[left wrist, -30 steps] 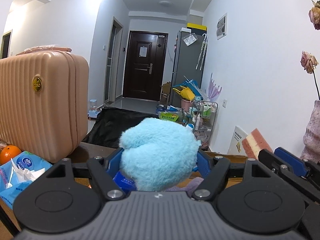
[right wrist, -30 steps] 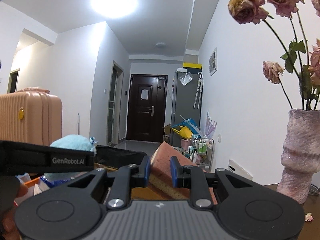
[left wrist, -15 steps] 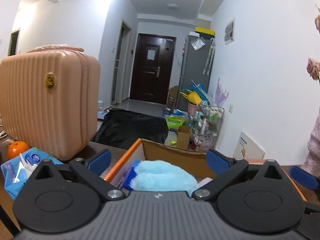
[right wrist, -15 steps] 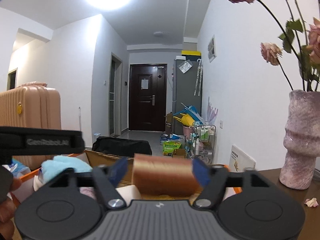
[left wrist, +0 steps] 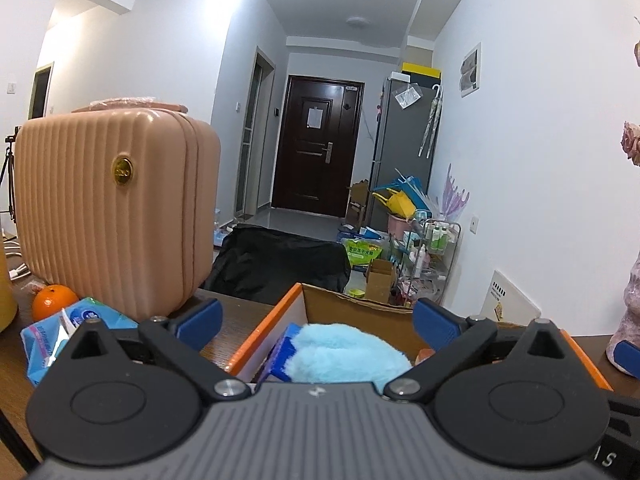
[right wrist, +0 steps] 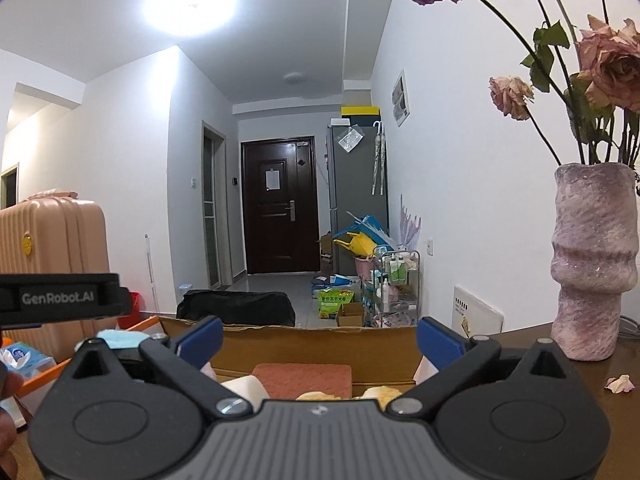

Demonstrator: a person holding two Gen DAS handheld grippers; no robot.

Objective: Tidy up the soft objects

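Dark wooden table point(left wrist: 236, 312), hallway beyond. Left gripper point(left wrist: 316, 320) spread, fluffy blue plush point(left wrist: 344, 350) below in orange-edged cardboard box point(left wrist: 264, 330). Right gripper point(right wrist: 320, 340) just opened, empty, rust sponge block point(right wrist: 306, 376) released beneath. Drop-off step; next: back out, seek further soft item.

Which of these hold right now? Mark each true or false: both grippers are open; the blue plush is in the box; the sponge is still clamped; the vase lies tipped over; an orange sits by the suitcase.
1. Both grippers open: true. The left gripper and the right gripper stand wide, the right's jaws having just been opening.
2. Blue plush in the cardboard box: true.
3. Sponge clamped: false. It lies in the box, clear of the pads.
4. Vase tipped: false. It stands upright.
5. Orange by the suitcase: true.
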